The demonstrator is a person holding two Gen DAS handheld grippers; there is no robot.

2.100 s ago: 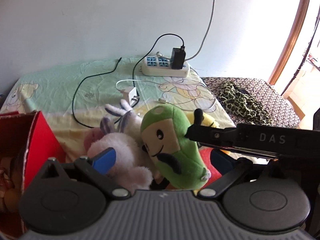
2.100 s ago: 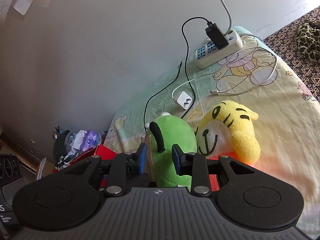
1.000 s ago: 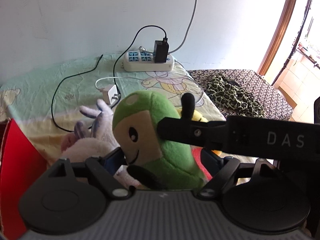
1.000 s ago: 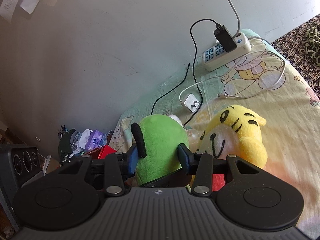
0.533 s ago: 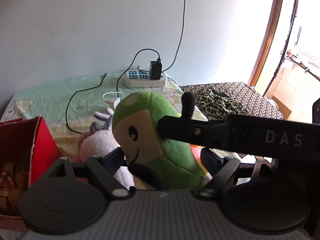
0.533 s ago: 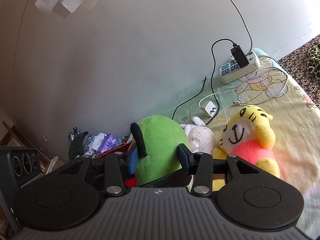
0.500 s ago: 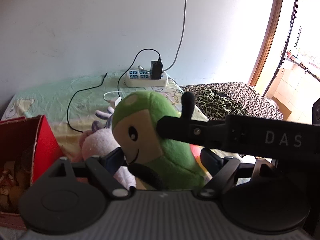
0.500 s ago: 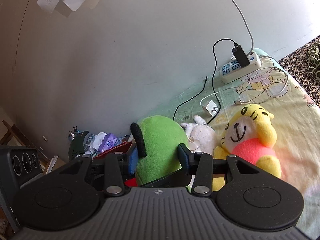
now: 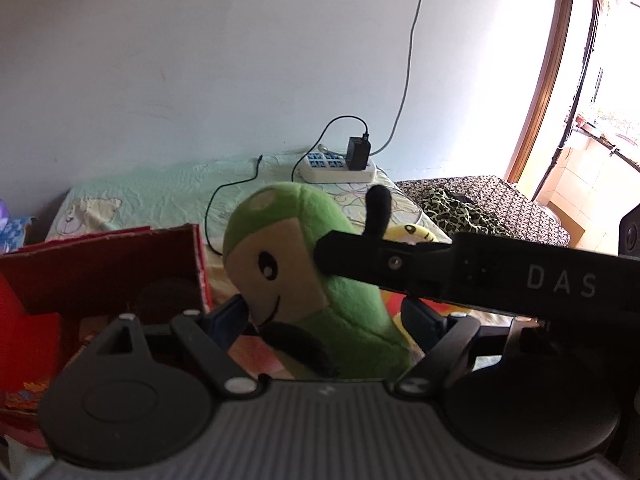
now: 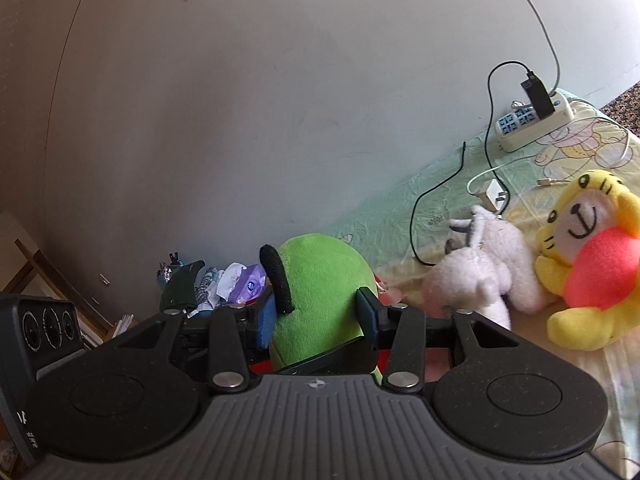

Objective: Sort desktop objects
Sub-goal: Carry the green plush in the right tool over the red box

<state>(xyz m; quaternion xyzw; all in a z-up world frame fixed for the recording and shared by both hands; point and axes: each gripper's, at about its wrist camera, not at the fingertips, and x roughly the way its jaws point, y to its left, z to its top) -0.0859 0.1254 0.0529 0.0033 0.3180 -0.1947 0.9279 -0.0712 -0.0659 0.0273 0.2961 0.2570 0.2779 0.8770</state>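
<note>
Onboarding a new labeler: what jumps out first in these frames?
The green plush toy, pinched by the right claw and held up between the left claw's open fingers. Next, the yellow tiger plush beside a white bunny plush on the pastel sheet, far right in the right wrist view. The red box sits lower left in the left view.

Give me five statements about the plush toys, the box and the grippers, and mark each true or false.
1. The right gripper is shut on the green plush toy. True.
2. The yellow plush toy lies inside the red box. False: it lies on the bedsheet.
3. The white plush toy lies beside the yellow one. True.
4. The power strip has nothing plugged in. False: a black charger sits in it.
5. The left gripper clamps the white toy. False: its fingers stand apart around the green toy.
</note>
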